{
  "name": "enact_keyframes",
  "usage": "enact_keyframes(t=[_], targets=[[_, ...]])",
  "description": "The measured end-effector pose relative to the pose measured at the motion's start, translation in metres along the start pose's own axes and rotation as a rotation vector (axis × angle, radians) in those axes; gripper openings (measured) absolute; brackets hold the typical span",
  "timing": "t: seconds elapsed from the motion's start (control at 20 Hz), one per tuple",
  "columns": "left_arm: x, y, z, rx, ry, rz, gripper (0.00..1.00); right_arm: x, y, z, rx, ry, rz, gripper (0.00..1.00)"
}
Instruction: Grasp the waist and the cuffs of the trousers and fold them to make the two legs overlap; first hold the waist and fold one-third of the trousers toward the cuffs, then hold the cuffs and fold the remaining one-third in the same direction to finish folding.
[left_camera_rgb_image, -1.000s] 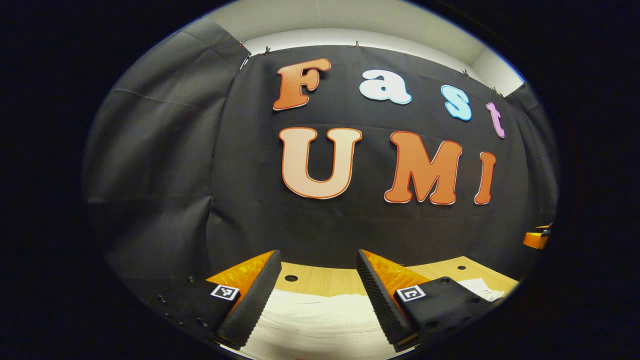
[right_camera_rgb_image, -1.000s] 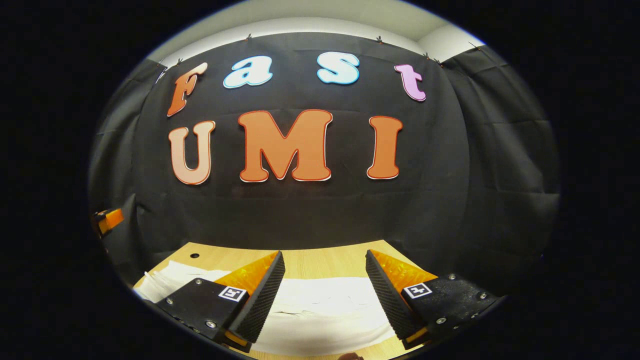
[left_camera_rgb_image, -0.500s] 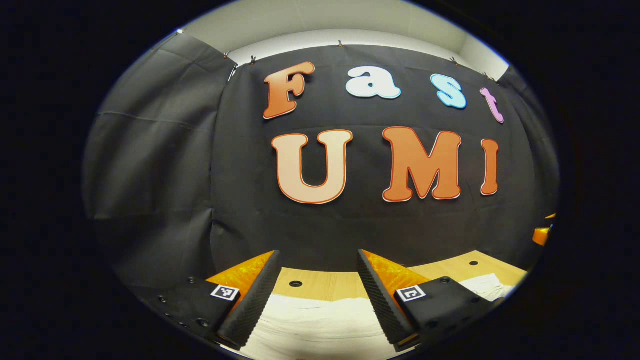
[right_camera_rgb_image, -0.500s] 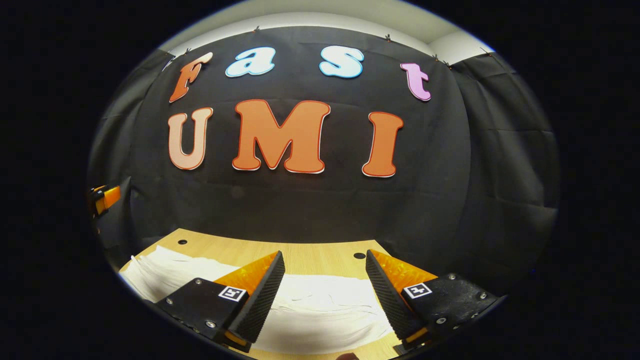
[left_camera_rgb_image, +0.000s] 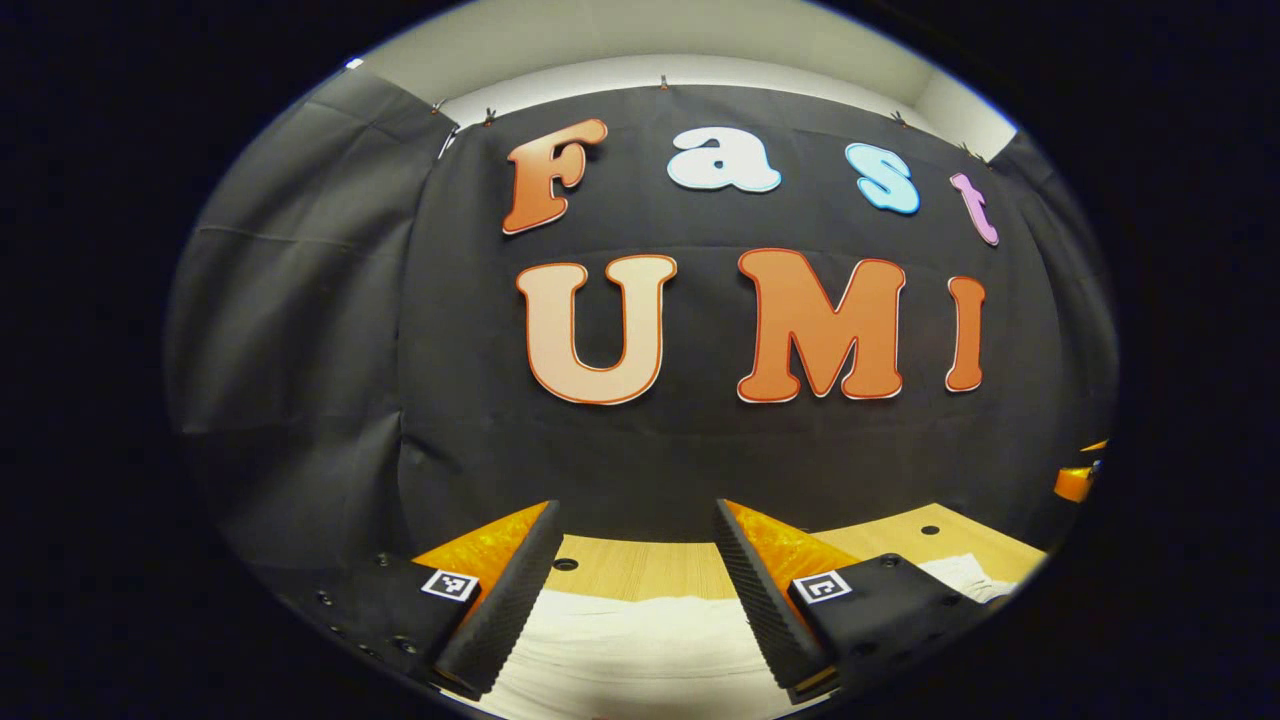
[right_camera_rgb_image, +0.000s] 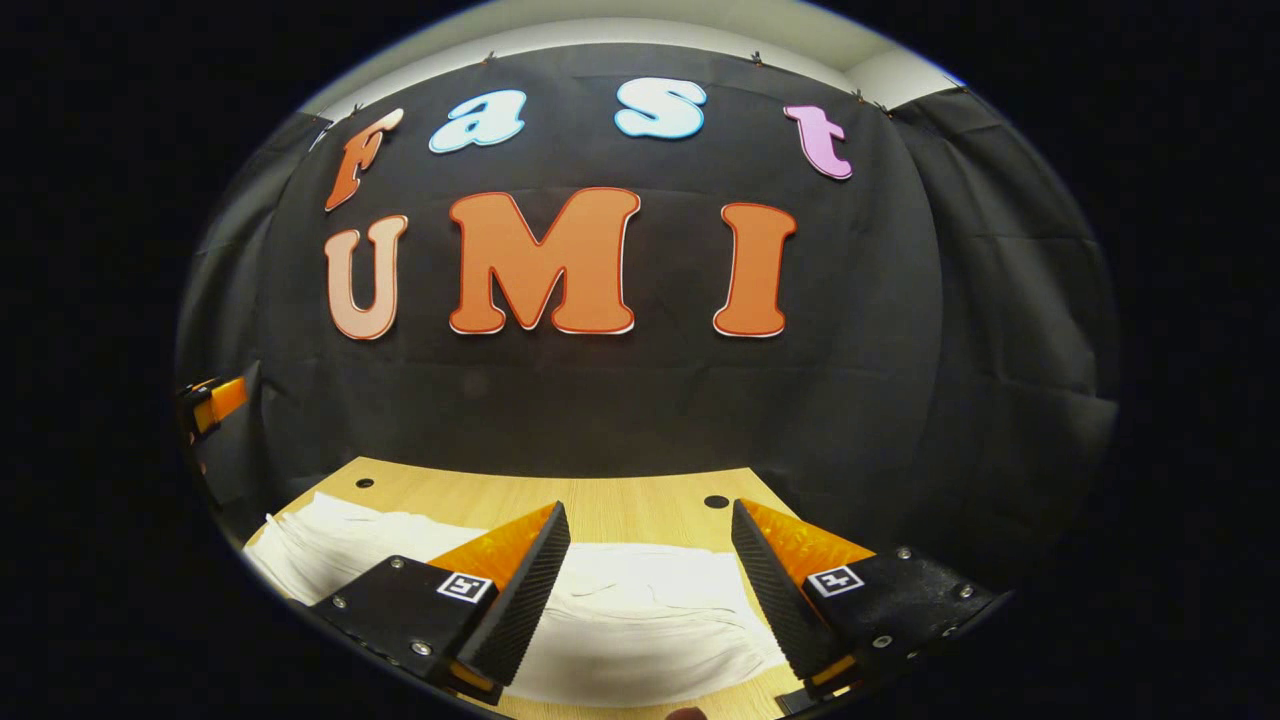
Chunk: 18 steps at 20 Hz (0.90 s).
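White trousers (left_camera_rgb_image: 640, 650) lie flat on a wooden table (left_camera_rgb_image: 640, 565), stretched across the near part of it. In the left gripper view my left gripper (left_camera_rgb_image: 636, 520) is open above the cloth, with nothing between its fingers. The same trousers (right_camera_rgb_image: 640, 625) spread left to right in the right gripper view, lightly wrinkled. My right gripper (right_camera_rgb_image: 650, 520) hangs open over them, holding nothing. I cannot tell which end is the waist and which the cuffs. The other gripper (right_camera_rgb_image: 213, 400) shows as a small piece at the far left of the right gripper view.
The table (right_camera_rgb_image: 620, 500) has small round holes (right_camera_rgb_image: 716, 501) near its far edge. The black cloth wall (right_camera_rgb_image: 600, 400) stands right behind that edge and wraps both sides. A bit of the other gripper (left_camera_rgb_image: 1075, 482) sits at the right edge of the left gripper view.
Both views have shifted a little: the wall has slid left in the left gripper view, and more table and trousers show in the right gripper view. Both grippers stay open.
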<state>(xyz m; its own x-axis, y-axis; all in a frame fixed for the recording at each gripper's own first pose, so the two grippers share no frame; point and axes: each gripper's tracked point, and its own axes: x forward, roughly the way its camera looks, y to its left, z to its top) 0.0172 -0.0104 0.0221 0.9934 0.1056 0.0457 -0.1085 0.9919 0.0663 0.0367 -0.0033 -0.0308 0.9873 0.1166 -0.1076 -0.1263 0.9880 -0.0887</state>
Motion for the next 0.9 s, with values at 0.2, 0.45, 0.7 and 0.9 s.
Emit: enact_keyframes(t=[0.2,0.45,0.7,0.9], targets=[[0.009,0.007,-0.006,-0.01,0.016,-0.042,0.98,-0.004,-0.001,-0.014,0.033,0.047,-0.032,0.99],[0.019,0.026,-0.017,-0.006,0.031,-0.039,0.98,-0.008,-0.005,-0.046,0.18,0.154,-0.054,0.99],[0.022,0.041,-0.027,0.001,0.05,-0.039,0.98,-0.006,-0.01,-0.094,0.505,0.305,-0.065,0.98],[0.024,0.056,-0.028,0.025,0.045,-0.026,0.95,-0.012,-0.021,-0.136,0.742,0.415,-0.126,0.98]])
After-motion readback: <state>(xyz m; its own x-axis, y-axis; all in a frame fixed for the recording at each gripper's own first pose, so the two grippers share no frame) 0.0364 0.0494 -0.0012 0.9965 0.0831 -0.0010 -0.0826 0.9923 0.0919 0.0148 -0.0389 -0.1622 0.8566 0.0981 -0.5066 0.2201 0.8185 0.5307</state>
